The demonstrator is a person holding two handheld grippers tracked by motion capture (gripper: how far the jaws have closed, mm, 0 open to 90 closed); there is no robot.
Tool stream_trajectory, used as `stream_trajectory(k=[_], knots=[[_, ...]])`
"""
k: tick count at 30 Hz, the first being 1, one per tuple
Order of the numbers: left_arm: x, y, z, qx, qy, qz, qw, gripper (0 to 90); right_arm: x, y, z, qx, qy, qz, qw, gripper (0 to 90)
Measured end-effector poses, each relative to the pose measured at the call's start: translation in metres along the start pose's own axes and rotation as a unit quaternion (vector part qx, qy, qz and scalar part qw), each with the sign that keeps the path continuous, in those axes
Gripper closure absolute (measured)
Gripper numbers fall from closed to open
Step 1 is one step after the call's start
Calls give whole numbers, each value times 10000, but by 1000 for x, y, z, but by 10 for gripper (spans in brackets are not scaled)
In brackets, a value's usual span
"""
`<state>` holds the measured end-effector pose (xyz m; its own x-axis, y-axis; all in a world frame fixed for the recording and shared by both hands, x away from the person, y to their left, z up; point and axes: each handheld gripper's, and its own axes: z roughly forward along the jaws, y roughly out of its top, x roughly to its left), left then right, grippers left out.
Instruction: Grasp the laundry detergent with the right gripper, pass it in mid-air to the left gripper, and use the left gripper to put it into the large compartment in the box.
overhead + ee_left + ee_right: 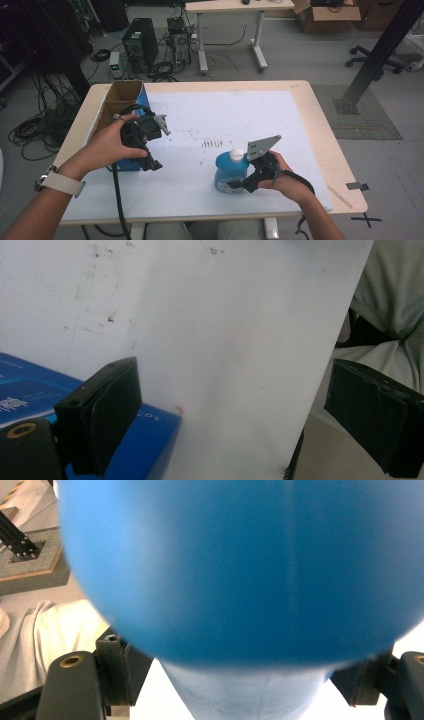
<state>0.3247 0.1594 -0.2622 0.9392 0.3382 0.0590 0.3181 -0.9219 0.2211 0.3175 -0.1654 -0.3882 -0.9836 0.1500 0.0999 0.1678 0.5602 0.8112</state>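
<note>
Blue bottle (230,171) sits between right gripper (239,186) jaws.

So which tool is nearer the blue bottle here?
The right. The right tool has its jaws around the blue bottle near the table's front edge. The left tool hovers apart from it, over beside the open cardboard box, jaws open on nothing.

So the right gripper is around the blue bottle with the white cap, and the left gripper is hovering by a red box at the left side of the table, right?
Not quite. The box beside the left gripper is blue, not red, as the high view shows. The rest holds: the right gripper has its jaws around the blue bottle with the white cap.
</note>
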Motion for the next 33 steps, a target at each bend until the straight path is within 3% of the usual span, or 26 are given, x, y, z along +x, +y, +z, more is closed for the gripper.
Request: stream_trajectory(k=[33], knots=[[-1, -1, -1, -16, 21, -13, 10000, 87, 0, -3, -1, -158, -65, -162, 9997, 414]])
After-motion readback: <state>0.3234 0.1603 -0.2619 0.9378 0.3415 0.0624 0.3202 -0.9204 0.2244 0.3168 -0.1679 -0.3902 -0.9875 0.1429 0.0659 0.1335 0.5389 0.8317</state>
